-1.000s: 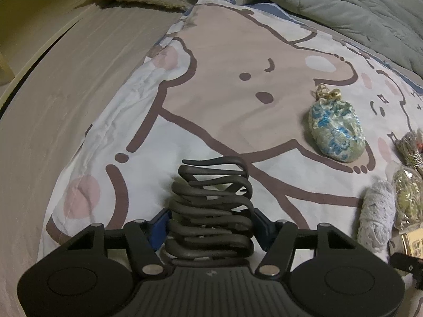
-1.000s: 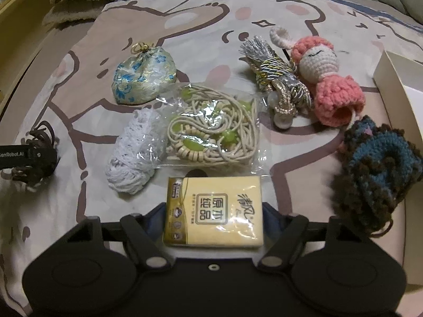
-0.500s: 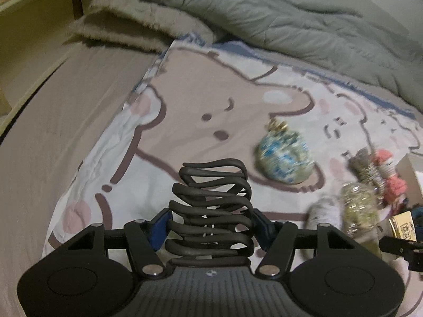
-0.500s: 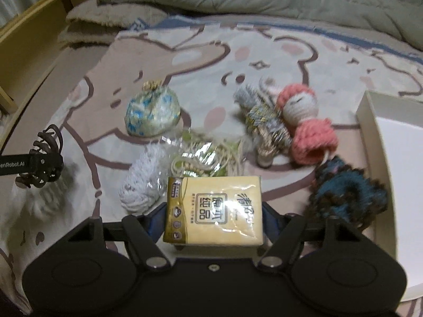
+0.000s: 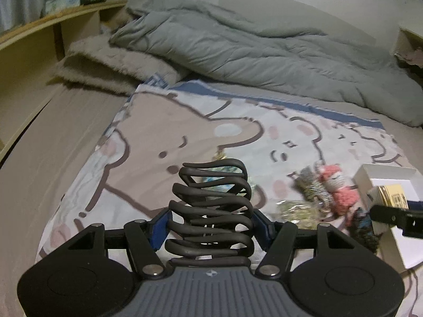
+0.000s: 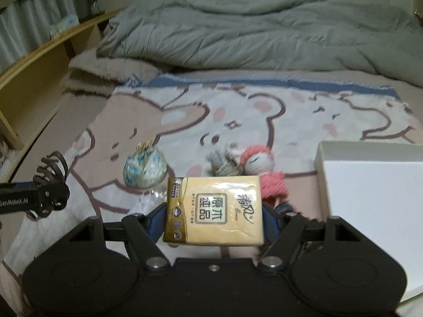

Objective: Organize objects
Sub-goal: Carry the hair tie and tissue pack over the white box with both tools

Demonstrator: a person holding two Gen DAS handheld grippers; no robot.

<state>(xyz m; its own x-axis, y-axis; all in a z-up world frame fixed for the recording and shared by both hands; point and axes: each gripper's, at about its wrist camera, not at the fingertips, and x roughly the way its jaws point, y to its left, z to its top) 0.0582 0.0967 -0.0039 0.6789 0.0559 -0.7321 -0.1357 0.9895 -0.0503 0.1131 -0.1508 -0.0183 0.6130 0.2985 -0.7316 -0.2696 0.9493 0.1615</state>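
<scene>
Right wrist view: the right gripper [image 6: 214, 218] holds one yellow tissue pack [image 6: 214, 211] flat between its two blue-padded fingers [image 6: 158, 220], the pack's long axis running across the jaws and its printed face turned up. Beyond the pack on the cartoon-bear blanket [image 6: 290, 113] lie one blue-and-white brocade pouch [image 6: 144, 169], just left of it, one grey tassel bundle [image 6: 223, 162] and one pink crocheted doll [image 6: 261, 170], the doll touching the tassels and lying with its head away from the camera. One white box [image 6: 370, 198] sits right of the pack, open side up. At the left edge the left gripper [image 6: 39, 195] appears side-on, gripping one dark claw hair clip [image 6: 53, 165]. Farther back, one grey duvet [image 6: 251, 34] is heaped across the bed, with a wooden shelf [image 6: 39, 60] to its left.

In the left wrist view, the left gripper [image 5: 210, 224] has its fingers [image 5: 160, 227] pressed narrow against the hair clip [image 5: 211, 211], which stands with its long axis pointing forward along the fingers and its curved teeth interlocked. Past the clip, to its right, the doll [image 5: 337, 190] and tassels [image 5: 309, 186] lie blurred beside the white box [image 5: 391, 177], where the right gripper's tip [image 5: 394, 212] carries the tissue pack [image 5: 391, 196] over the box's near edge.
</scene>
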